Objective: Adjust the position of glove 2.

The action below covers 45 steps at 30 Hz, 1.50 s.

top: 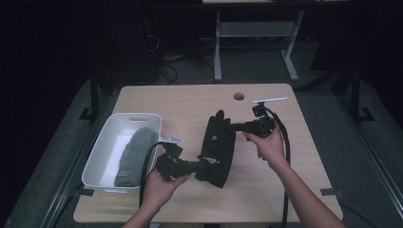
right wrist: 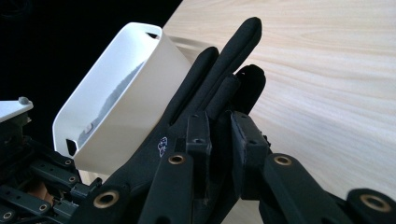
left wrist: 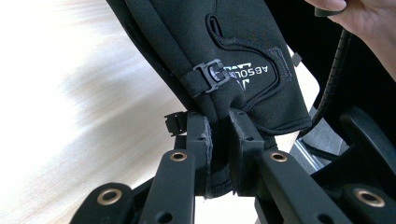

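Currently both grippers, left (top: 198,166) and right (top: 232,127), clamp the black glove (top: 216,148) above the table (top: 190,102). Right grip on the fingers looks thin; probably slips before the white bin (top: 110,137).

Glove (top: 216,149) cuff hidden between pads of left claw (left wrist: 219,149); white lettering cut short by buckle strap (left wrist: 210,77), partly unreadable. Glove fingertips cut off by top edge in left gripper view. Finger roots of glove covered by right claw (right wrist: 219,149); small white mark too tiny to read. Grey cloth (top: 133,156) half hidden by wall of white bin (top: 107,142); kind of item unclear. Bench (top: 285,190) near edge cut off at bottom of high view. Surroundings beyond bench too dark to make out.
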{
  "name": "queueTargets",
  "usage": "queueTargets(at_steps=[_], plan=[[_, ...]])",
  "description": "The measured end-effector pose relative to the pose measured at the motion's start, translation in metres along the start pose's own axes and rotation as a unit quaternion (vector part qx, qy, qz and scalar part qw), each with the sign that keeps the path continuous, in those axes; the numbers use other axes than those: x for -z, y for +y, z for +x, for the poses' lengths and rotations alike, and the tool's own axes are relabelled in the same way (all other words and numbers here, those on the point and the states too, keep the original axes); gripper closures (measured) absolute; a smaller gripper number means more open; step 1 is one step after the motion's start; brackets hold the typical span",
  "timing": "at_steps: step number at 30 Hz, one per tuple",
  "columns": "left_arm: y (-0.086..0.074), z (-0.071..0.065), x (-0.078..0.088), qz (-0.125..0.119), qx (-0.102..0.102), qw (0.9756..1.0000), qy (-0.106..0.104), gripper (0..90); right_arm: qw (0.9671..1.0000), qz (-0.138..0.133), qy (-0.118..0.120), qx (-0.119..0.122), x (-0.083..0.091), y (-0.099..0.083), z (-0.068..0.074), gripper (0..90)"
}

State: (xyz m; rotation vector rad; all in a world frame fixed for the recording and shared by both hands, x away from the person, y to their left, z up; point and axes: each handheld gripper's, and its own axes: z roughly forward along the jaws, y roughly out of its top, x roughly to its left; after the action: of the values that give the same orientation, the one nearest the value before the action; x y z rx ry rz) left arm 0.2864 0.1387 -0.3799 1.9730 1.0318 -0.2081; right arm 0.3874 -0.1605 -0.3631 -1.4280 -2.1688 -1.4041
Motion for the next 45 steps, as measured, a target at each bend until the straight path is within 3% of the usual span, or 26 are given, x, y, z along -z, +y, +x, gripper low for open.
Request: queueTargets(at_steps=[12, 45], plan=[[0.003, 0.002, 0.019, -0.010, -0.007, 0.9999, 0.002, 80.4, 0.9999, -0.005, 0.013, 0.006, -0.006, 0.014, 0.015, 78.8], [-0.002, 0.019, 0.070, -0.042, 0.003, 0.9990, 0.017, 80.4, 0.9991, 0.013, 0.030, 0.027, -0.040, 0.044, 0.054, 78.8]])
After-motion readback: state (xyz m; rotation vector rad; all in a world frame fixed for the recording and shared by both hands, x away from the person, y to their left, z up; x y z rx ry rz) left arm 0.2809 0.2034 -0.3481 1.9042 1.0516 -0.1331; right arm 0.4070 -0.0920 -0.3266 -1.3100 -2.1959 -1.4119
